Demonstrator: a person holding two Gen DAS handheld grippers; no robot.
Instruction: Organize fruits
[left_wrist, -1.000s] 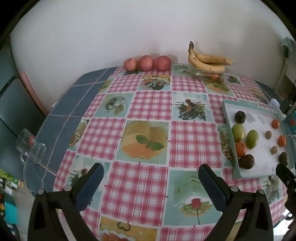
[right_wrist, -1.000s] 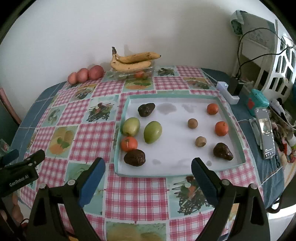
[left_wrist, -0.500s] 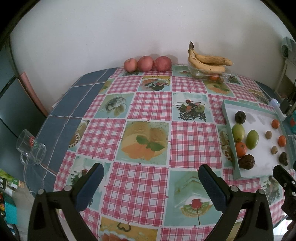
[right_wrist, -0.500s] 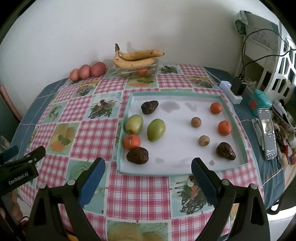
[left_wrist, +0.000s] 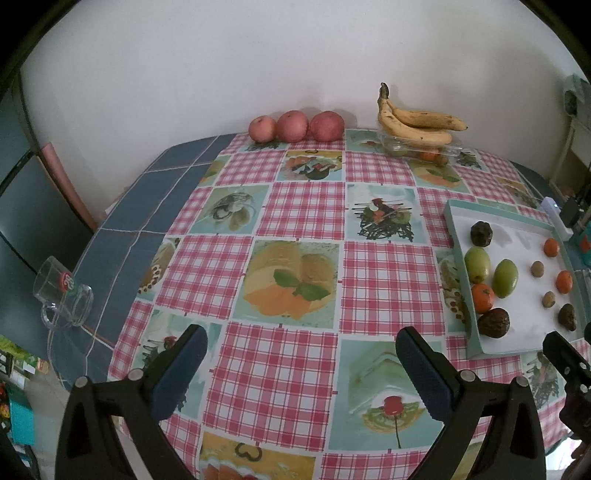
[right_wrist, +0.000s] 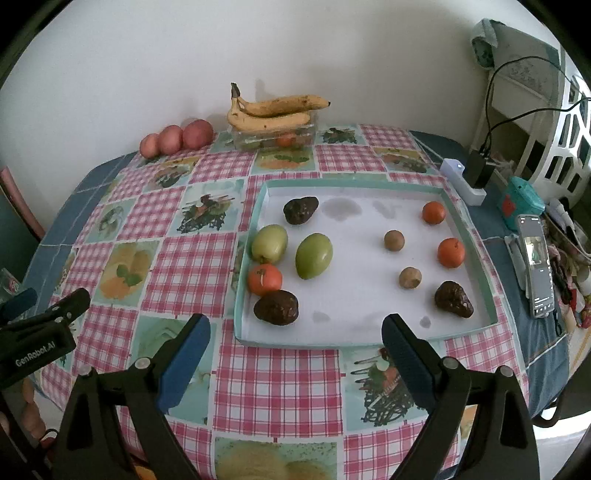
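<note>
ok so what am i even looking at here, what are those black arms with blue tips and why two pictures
Those are two-finger tools that a person holds, one per hand, each with a fisheye camera looking along its fingers. One picture comes from the left hand-held gripper, the other from the right hand-held gripper. Both are open and hold nothing.

Below them is a table with a checked cloth. A shallow tray holds two green fruits, three small orange ones, three dark wrinkled ones and two small brown ones. By the wall sit three red apples and bananas on a clear box. A glass mug lies on its side near the left edge, and a phone lies to the right.
</note>
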